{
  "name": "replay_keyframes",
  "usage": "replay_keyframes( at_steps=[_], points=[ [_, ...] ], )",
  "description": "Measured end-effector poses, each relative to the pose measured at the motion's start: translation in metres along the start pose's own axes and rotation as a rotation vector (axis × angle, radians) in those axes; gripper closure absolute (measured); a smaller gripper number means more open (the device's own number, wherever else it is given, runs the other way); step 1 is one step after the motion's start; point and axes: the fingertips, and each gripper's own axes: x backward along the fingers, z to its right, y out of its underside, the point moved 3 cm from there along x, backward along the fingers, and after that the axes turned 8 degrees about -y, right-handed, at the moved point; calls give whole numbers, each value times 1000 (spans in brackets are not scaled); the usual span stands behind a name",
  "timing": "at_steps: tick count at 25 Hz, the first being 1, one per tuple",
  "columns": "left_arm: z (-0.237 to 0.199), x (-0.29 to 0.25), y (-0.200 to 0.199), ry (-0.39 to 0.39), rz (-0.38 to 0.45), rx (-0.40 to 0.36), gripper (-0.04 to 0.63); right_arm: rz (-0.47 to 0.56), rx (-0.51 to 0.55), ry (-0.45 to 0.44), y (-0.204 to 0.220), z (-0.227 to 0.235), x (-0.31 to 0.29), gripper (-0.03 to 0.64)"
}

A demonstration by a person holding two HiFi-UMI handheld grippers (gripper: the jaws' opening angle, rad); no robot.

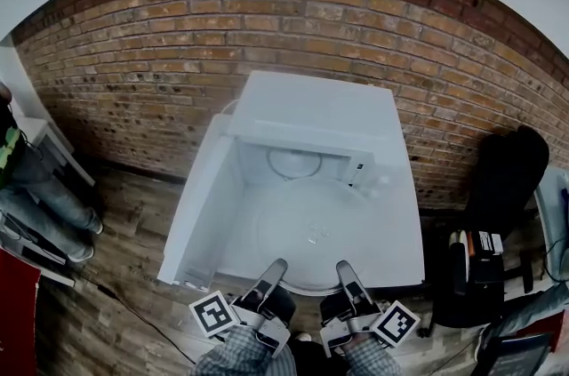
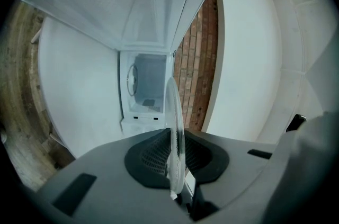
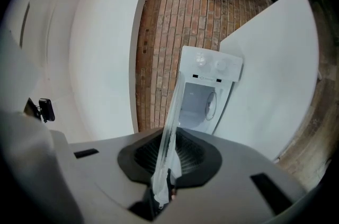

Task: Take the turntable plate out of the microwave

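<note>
Turntable plate (image 1: 311,232): clear glass, glossy, rim faintly pebbled. My left tool (image 1: 276,269), my right tool (image 1: 345,272): grey matt plastic shells. Pads (image 2: 151,157): black, ribbed, rubbery look. Microwave (image 1: 311,112): white, smooth, satin casing; cavity same. Brick wall (image 1: 267,19): rough, matt, red-brown. Floor (image 1: 116,276): wood planks, worn, matt. My sleeve (image 1: 236,356): checked woven cloth.

Open microwave door (image 1: 194,210) close on the left, microwave (image 1: 311,112) ahead; free room rightward.
</note>
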Motion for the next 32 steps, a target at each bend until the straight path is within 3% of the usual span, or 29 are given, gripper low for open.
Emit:
replay_keyframes(
  at_steps=[32],
  points=[
    [-1,6,1,8,6,2,554,-4,-15,1,4,1,2,569]
  ],
)
